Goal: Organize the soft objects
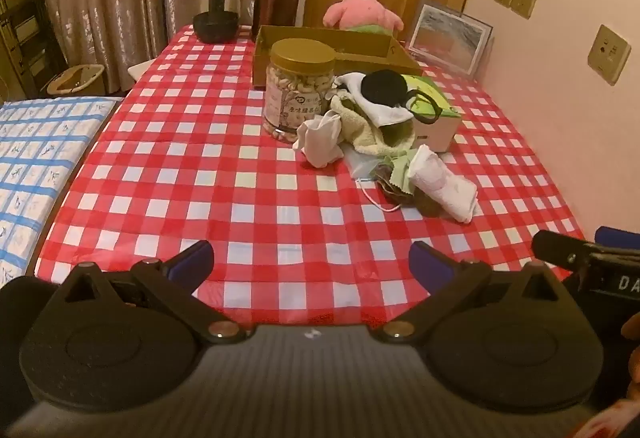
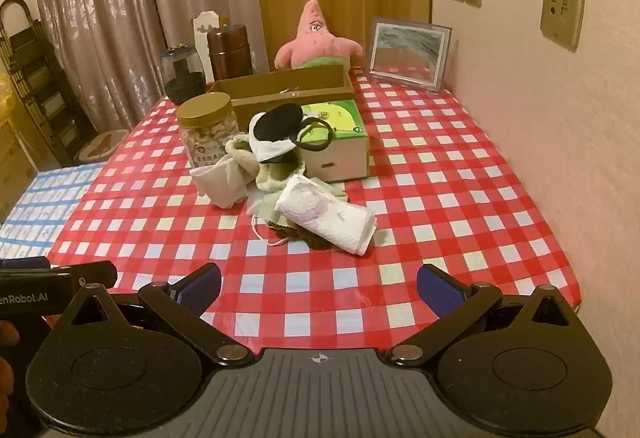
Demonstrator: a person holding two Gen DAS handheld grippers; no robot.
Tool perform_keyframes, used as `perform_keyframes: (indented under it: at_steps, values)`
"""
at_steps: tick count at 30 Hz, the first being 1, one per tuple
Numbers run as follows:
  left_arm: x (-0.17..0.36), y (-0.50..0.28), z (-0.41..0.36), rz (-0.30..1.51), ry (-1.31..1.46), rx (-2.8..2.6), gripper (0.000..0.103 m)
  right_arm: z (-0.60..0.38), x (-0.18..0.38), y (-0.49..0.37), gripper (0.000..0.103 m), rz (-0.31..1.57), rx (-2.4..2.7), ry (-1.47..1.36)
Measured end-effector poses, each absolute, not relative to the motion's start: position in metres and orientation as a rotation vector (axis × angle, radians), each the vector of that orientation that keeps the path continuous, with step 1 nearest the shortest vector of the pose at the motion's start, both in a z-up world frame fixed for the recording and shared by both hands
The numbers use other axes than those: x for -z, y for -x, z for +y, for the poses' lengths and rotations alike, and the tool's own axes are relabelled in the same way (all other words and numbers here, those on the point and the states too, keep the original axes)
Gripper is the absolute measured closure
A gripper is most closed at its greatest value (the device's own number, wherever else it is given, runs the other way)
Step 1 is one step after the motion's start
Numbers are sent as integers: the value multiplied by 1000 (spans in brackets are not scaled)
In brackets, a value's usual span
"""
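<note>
Cloth pile (image 2: 288, 173) between jar (image 2: 206, 129) and carton (image 2: 340, 145), before tray (image 2: 280, 93)

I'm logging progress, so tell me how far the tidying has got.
Done: nothing visible; the cloth pile sits loose by the jar, none visibly in the cardboard box. In hand: nothing; left gripper and right gripper are open, empty. Left: everything.

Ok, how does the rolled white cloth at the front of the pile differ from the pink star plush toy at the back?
The rolled white cloth lies flat at the near end of the pile; the pink star plush toy sits upright behind the brown cardboard box. The cloth is white with faint pink marks; the toy is pink with a face and a green bottom. The cloth touches other fabrics; the toy sits apart from them. Both look soft.
</note>
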State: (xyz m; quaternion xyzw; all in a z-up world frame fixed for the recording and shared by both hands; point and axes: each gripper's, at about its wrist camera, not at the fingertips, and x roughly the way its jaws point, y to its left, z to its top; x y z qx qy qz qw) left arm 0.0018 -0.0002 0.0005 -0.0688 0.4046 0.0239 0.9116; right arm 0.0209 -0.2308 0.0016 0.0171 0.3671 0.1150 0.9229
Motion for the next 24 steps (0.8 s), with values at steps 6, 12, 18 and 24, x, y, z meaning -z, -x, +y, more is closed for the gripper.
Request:
perform_keyframes:
  at_steps: [6,12,18,24]
  values:
    - [-4,5,2,790,145,-40,1,-232,-2,-21,0,740,-230,-37]
    - [-5,4,-1,801,130,-42,1,-232,2,-21,0,747,-235,-41]
    - [-3,4,0,797,128,-44,1,-231,-1,-21,0,751,-233,-40]
    - [-4,3,-2,799,127,-44,1,-231,-1,-21,0,752,-236,-40]
